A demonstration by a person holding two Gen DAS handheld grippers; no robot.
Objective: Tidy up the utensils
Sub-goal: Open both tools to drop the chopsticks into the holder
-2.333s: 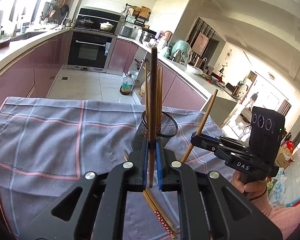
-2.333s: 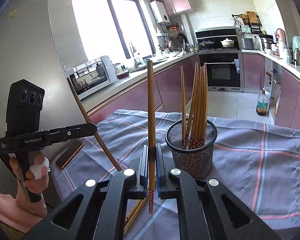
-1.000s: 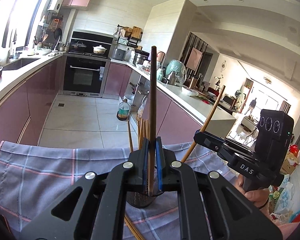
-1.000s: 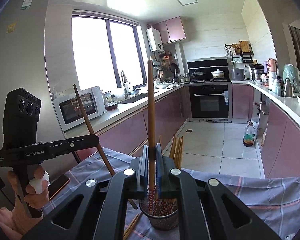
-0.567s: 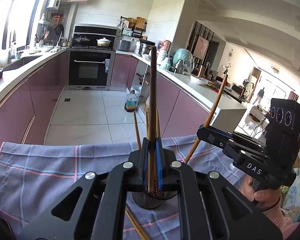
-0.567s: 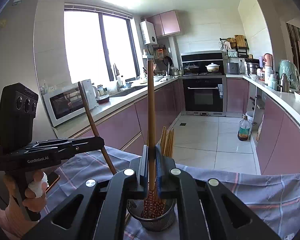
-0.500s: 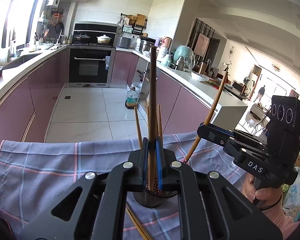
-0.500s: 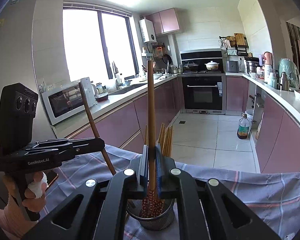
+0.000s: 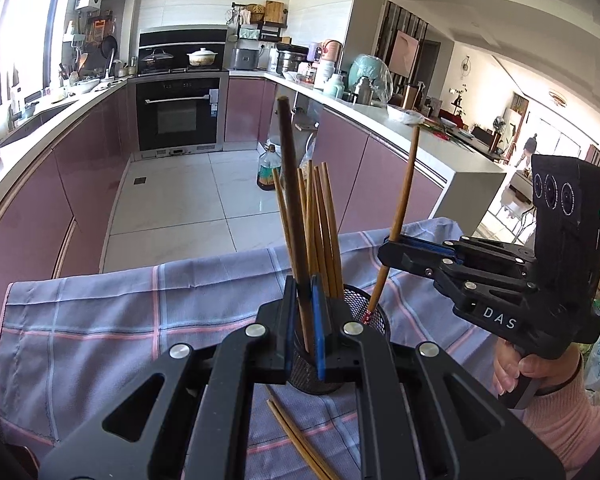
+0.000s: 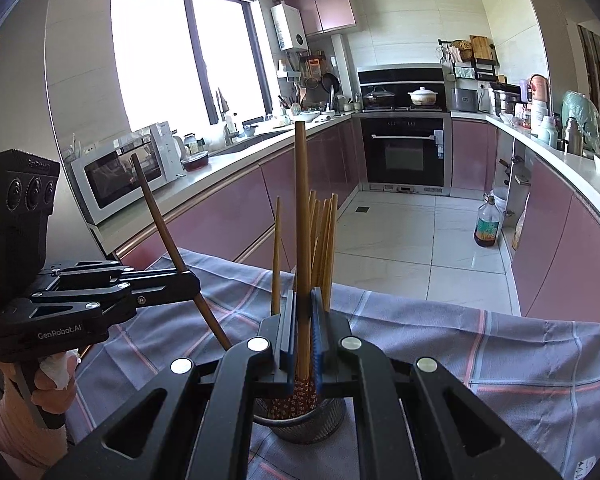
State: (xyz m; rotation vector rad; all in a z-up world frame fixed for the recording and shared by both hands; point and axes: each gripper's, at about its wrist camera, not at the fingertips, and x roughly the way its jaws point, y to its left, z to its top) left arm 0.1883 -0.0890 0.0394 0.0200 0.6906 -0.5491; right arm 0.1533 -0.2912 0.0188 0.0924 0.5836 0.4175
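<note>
A black mesh holder (image 9: pixel 370 314) stands on the checked cloth (image 9: pixel 100 320) and holds several wooden chopsticks (image 9: pixel 324 232). My left gripper (image 9: pixel 302 320) is shut on a dark chopstick (image 9: pixel 290 184), held upright just over the holder, leaning left. My right gripper (image 10: pixel 302 332) is shut on another chopstick (image 10: pixel 302 216), its patterned tip down inside the holder (image 10: pixel 300 424). Each gripper shows in the other's view: the right gripper (image 9: pixel 392 246) at right, the left gripper (image 10: pixel 192 284) at left. Loose chopsticks (image 9: pixel 296 440) lie on the cloth in front of the holder.
The cloth covers a table with its far edge toward the kitchen floor (image 9: pixel 188 200). Counters with pink cabinets (image 10: pixel 228 216) run along both sides. A microwave (image 10: pixel 120 172) sits on the left counter, an oven (image 10: pixel 404 152) at the back.
Both grippers have dropped lower toward the holder with their chopsticks. The left chopstick now tilts left, and the right chopstick's tip has gone down into the holder.
</note>
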